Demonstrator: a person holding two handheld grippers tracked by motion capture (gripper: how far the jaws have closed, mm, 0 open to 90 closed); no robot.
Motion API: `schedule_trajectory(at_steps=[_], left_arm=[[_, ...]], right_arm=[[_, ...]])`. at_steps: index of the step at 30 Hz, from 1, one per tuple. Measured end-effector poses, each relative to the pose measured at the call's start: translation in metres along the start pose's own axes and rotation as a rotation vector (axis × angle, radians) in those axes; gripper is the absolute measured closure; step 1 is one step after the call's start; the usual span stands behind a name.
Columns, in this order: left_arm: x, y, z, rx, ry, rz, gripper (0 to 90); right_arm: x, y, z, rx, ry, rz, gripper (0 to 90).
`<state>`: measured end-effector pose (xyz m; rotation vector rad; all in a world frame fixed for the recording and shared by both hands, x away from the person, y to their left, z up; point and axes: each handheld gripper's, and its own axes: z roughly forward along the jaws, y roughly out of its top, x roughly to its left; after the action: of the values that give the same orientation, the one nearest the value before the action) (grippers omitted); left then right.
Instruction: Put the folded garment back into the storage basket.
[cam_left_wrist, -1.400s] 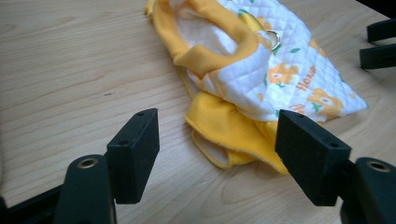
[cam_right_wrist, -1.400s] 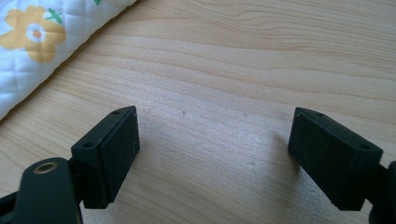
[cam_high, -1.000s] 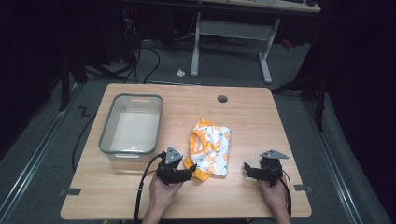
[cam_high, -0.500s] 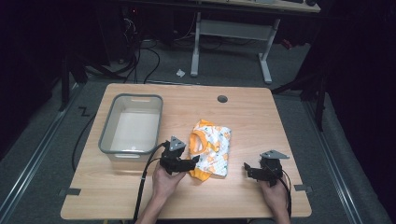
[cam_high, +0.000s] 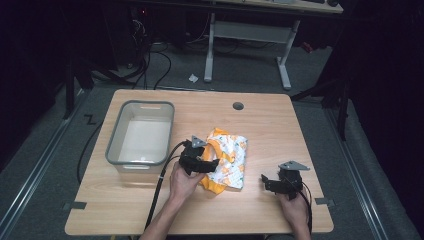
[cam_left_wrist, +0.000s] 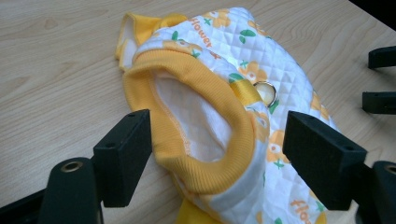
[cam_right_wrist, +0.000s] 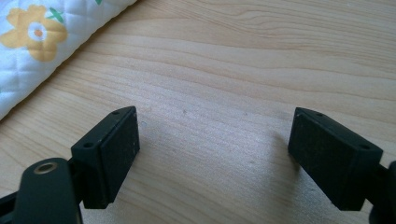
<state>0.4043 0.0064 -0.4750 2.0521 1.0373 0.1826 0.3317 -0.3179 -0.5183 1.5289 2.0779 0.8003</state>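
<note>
Left gripper view shows us our left gripper (cam_left_wrist: 217, 154) with its jaws spread wide, having just been opening; the yellow ribbed collar (cam_left_wrist: 201, 140) of the quilted floral garment (cam_left_wrist: 261, 60) lies between them, the left pad just beside the fabric, the right pad clear of it. A small metal ring (cam_left_wrist: 265, 92) sits on the garment. From above, we see the garment (cam_high: 229, 160) near the middle of the wooden table (cam_high: 280, 120), the grey bin (cam_high: 141, 135) to its left, and our right gripper (cam_high: 272, 181) apart, wide open over bare wood.
</note>
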Motion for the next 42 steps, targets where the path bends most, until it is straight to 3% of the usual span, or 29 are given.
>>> schedule_trajectory(at_steps=[9, 12, 15, 24, 28, 34, 42], left_arm=[[0.003, 0.014, 0.013, 0.035, 0.014, 0.001, 21.6], [0.007, 0.015, 0.019, 0.028, -0.007, -0.028, 18.8], [0.011, 0.014, 0.026, 0.045, 0.004, -0.042, 16.9], [0.011, 0.016, 0.043, 0.086, 0.005, -0.042, 14.5], [0.006, 0.020, 0.053, 0.126, 0.027, -0.010, 15.3], [0.010, 0.015, 0.064, 0.191, 0.072, -0.010, 18.7], [0.004, 0.013, 0.066, 0.195, 0.114, 0.056, 24.6]], right_arm=[[0.000, 0.000, 0.000, 0.000, 0.001, 0.000, 16.5], [0.000, 0.000, 0.000, 0.000, 0.001, 0.000, 16.5], [0.000, 0.000, 0.000, 0.000, 0.000, -0.001, 16.6], [0.000, 0.000, 0.000, -0.001, 0.001, 0.001, 16.5], [0.000, 0.000, 0.000, -0.001, 0.001, 0.001, 16.5], [0.000, 0.000, 0.000, -0.001, 0.001, -0.001, 16.5], [0.000, 0.000, 0.000, -0.001, 0.002, -0.001, 16.5]])
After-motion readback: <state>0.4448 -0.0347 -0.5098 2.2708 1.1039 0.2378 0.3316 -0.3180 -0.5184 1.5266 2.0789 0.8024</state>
